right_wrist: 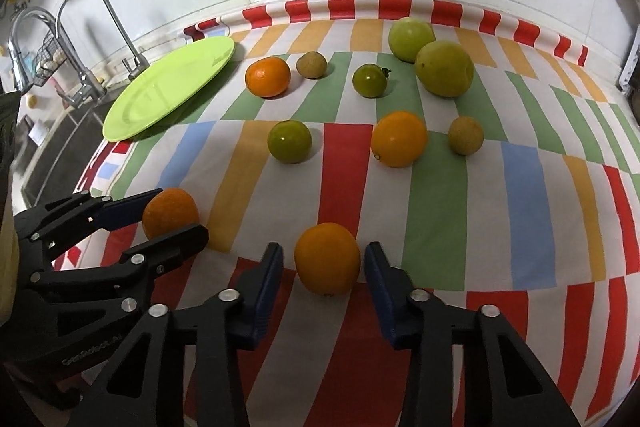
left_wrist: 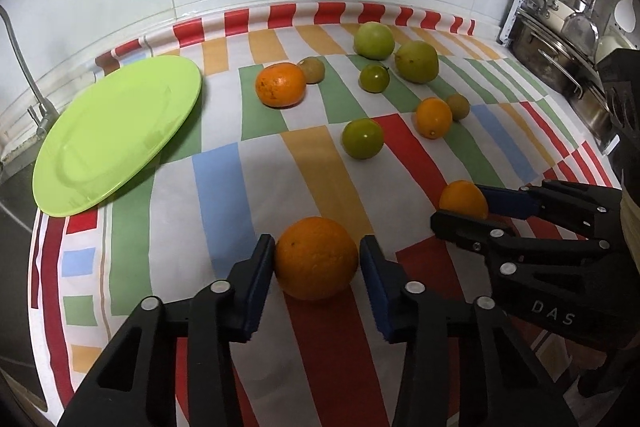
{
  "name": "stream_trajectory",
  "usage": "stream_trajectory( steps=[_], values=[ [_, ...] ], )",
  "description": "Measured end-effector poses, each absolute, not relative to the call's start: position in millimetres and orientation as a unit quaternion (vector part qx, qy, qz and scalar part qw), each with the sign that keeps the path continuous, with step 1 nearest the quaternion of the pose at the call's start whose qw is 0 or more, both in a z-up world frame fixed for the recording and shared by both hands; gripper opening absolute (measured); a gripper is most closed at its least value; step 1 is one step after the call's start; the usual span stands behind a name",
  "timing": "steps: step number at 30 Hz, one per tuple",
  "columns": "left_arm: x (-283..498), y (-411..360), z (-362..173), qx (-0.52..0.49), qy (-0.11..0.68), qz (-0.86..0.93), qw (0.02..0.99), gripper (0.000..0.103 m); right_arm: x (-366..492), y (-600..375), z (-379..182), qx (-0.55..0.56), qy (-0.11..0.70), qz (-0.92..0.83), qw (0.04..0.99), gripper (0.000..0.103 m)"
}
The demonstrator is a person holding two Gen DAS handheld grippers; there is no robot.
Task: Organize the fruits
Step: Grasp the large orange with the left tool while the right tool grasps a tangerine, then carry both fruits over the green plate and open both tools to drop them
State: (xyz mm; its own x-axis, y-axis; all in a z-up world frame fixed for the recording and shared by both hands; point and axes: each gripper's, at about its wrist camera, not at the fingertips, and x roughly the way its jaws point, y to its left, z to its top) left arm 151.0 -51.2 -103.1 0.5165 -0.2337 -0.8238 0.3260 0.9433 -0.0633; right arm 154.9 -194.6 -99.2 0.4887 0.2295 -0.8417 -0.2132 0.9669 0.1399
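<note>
Two oranges lie near the front of the striped cloth. My left gripper (left_wrist: pixel 317 257) is shut on the larger orange (left_wrist: pixel 316 259), a blue pad against each side; in the right wrist view this gripper (right_wrist: pixel 176 215) holds that orange (right_wrist: pixel 170 211). My right gripper (right_wrist: pixel 324 259) straddles the smaller orange (right_wrist: pixel 327 259), with a thin gap showing at each pad, so it is open. In the left wrist view this gripper (left_wrist: pixel 460 209) has that orange (left_wrist: pixel 464 198) between its fingers. The lime-green plate (left_wrist: pixel 116 131) (right_wrist: pixel 168 87) lies bare at the back left.
Several more fruits are spread over the cloth: a mandarin (right_wrist: pixel 267 76), green fruits (right_wrist: pixel 289 141) (right_wrist: pixel 444 67), another orange (right_wrist: pixel 399 139) and small brown ones (right_wrist: pixel 465 135). A tap (right_wrist: pixel 100 31) and sink stand left; pots (left_wrist: pixel 560 59) stand right. A tiled wall bounds the back.
</note>
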Motion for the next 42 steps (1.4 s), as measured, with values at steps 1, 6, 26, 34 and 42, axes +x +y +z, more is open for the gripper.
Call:
stream_trajectory(
  steps=[1, 6, 26, 34, 42],
  values=[
    [151.1, -50.5, -102.9, 0.047, 0.465, -0.162, 0.869, 0.041, 155.4, -195.2, -99.3, 0.009, 0.489, 0.128, 0.863, 0.035],
    [148.0, -49.9, -100.8, 0.044, 0.461, -0.166, 0.871, 0.041, 155.5, -195.8, -98.5, 0.008, 0.485, 0.128, 0.865, 0.033],
    [135.1, -10.5, -48.2, 0.038, 0.382, -0.117, 0.916, 0.041, 151.1, -163.5, -41.7, -0.007, 0.406, 0.178, 0.896, 0.033],
    [156.8, 24.8, -24.8, 0.039, 0.35, -0.084, 0.932, 0.041, 173.3, -126.8, -13.3, -0.033, 0.361, 0.208, 0.909, 0.033],
    [188.2, 60.7, -19.5, 0.041, 0.341, -0.045, 0.938, 0.041, 212.3, -79.1, 0.1, -0.051, 0.342, 0.247, 0.905, 0.033]
  ],
)
